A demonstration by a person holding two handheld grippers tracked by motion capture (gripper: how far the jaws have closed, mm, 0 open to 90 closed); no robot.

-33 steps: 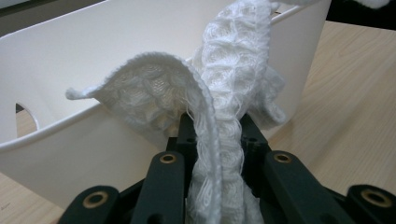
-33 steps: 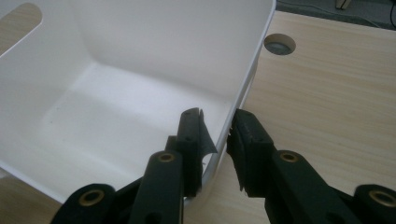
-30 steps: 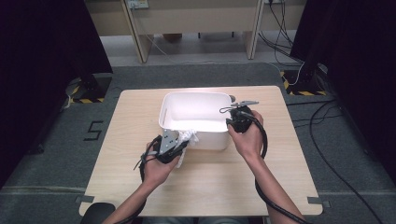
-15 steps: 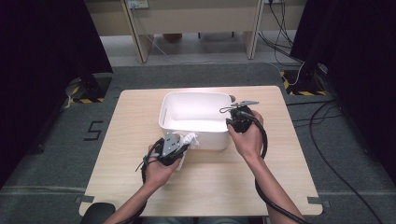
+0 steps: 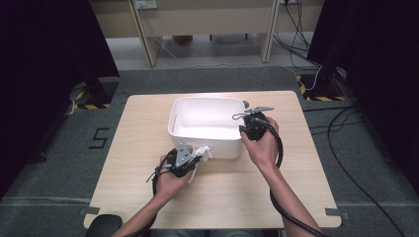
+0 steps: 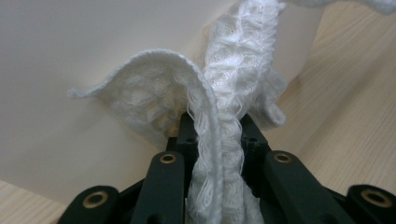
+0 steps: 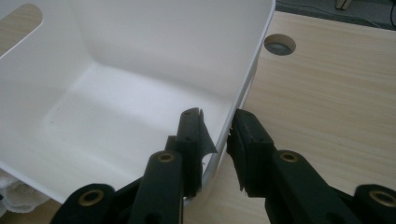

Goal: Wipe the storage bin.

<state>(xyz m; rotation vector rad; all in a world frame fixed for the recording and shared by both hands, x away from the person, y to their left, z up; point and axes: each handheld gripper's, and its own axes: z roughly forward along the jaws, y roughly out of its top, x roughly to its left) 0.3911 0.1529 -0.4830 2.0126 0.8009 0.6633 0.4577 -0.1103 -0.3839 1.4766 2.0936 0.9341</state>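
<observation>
My left gripper point(image 5: 193, 159) pinches a white knitted cloth point(image 6: 223, 112) just outside the white bin point(image 5: 205, 140); my right gripper point(image 7: 215, 135) clamps its rim. Next, I'd lift the cloth inside.

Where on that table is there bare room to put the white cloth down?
Bare wood lies left of the white bin, between it and the table edge, and along the right edge. Crowded: the near side, where the left hand-held gripper grips the cloth.

A light wooden rectangular table point(image 5: 296, 197) stands on grey carpet point(image 5: 207, 79), with a round cable hole point(image 7: 279, 45) near its far edge. Black curtains point(image 5: 44, 59) flank both sides; yellow-black striped tape point(image 5: 91, 105) marks the floor.
</observation>
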